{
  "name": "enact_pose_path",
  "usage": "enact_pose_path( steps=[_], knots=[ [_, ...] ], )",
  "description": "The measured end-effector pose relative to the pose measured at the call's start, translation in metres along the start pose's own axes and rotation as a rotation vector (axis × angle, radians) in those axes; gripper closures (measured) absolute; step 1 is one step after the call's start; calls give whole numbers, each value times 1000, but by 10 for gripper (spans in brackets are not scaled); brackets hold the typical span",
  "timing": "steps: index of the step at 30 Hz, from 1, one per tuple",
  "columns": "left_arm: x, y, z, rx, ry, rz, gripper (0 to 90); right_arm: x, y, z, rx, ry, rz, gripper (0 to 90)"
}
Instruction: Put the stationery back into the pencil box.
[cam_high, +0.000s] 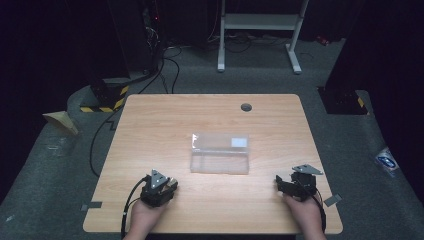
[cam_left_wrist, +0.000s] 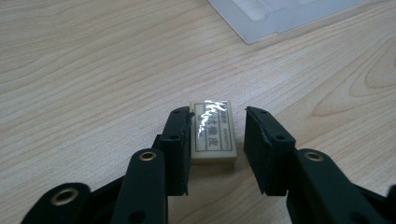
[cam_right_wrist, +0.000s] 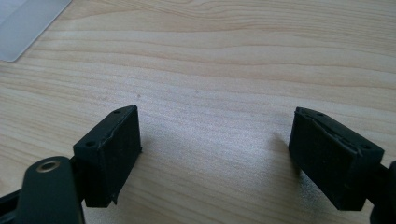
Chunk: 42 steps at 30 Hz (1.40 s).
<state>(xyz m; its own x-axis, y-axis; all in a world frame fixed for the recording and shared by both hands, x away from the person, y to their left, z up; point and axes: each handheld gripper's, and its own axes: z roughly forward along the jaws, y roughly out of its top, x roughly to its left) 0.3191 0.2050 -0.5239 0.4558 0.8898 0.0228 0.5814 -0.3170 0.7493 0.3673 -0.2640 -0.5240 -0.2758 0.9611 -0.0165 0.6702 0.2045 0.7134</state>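
High view looking down on the table (cam_high: 150, 120), gripper views close above its wood, sharing it.

We see a light wood-grain table (cam_high: 150, 120) with a dark round grommet (cam_high: 246, 107) standing on grey carpet (cam_high: 350, 145), a white metal stand (cam_high: 260, 22) beyond it, black cables (cam_high: 167, 65) trailing across the floor, yellow-black hazard tape (cam_high: 107, 100) at left, and black surroundings.

In the left gripper view we see the clear plastic case (cam_left_wrist: 280, 16) cut off by the top edge of the frame. The eraser's (cam_left_wrist: 212, 133) left side hides behind the left claw's (cam_left_wrist: 217, 149) jaw, and glare washes out part of its printed label. From the high view, the dark disc (cam_high: 246, 107) near the tabletop's (cam_high: 150, 125) far edge is too small to identify.
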Motion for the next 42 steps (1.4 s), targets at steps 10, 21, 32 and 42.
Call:
enact_pose_path(
  steps=[10, 21, 32, 42],
  knots=[
    [1, -2, -1, -6, -7, -14, 676, 0, 0, 0, 0, -1, 4, 169],
    [0, -1, -3, -27, -17, -16, 677, 0, 0, 0, -1, -1, 7, 171],
    [-1, 1, -7, -61, -27, -22, 677, 0, 0, 0, -1, -1, 6, 179],
    [-4, 6, -7, -81, -30, -17, 678, 0, -1, 0, -7, 2, 2, 197]
  ],
)
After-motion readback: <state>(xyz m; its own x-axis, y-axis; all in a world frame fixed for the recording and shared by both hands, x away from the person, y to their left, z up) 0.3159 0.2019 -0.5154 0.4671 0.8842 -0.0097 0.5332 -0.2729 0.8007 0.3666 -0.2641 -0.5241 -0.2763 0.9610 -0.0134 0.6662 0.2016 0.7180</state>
